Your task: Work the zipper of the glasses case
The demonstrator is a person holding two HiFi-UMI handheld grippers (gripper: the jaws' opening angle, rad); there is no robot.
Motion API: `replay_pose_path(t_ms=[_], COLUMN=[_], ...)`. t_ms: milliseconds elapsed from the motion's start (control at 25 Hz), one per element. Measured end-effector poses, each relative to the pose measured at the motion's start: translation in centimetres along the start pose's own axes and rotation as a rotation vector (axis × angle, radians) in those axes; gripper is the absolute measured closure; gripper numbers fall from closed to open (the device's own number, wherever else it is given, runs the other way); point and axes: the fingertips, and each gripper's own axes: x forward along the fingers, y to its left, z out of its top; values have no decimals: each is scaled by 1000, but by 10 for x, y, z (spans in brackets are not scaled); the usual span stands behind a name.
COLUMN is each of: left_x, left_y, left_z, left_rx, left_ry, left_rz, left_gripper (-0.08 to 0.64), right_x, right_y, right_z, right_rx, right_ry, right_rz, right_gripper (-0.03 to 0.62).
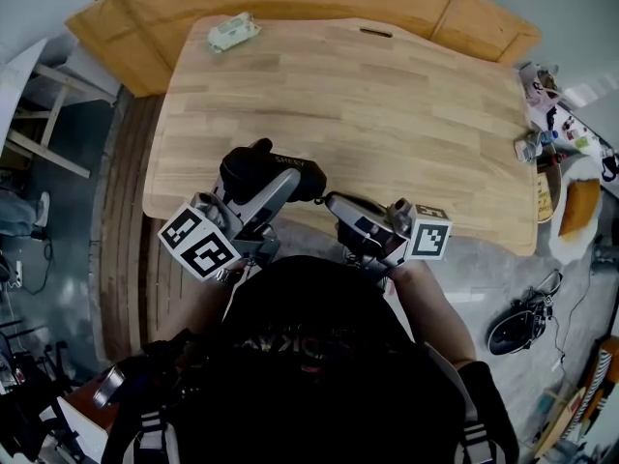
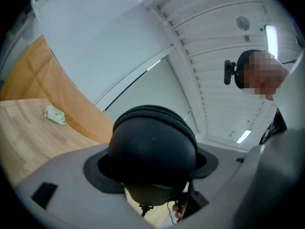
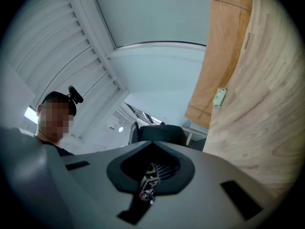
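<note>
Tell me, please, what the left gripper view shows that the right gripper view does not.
Only the left gripper view shows the black glasses case clamped between its jaws. Only the right gripper view shows a small metal zipper pull pinched between shut jaws. Both show the wooden table and a pale green packet lying on it.

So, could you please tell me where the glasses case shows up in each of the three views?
Head view: glasses case left of centre, held by the left gripper.
Left gripper view: lower centre, clamped between the jaws.
Right gripper view: only what looks like its zipper pull, low centre, pinched by the right gripper.
Shared landmark: the pale green object at the table's far end.
</note>
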Motion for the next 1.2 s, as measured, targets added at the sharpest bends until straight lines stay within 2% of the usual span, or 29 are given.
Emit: replay_pose_path(t_ms=[360, 520, 840, 1200], left_x=[7, 7, 9, 8], left_y=[-4, -5, -2, -25], left_z=[-11, -17, -28, -29], left_rx=[209, 264, 240, 203], left_ry=[65, 93, 130, 144], left_rz=[66, 69, 66, -118], left_gripper=[204, 204, 204, 201], right_x=[18, 23, 27, 21], right_y=[5, 9, 10, 26], right_z=[-7, -10, -12, -4], right_rx=[-3, -1, 38, 141], right_ry=[45, 49, 38, -34], right_rz=[17, 34, 60, 155], right_gripper=[575, 575, 575, 575])
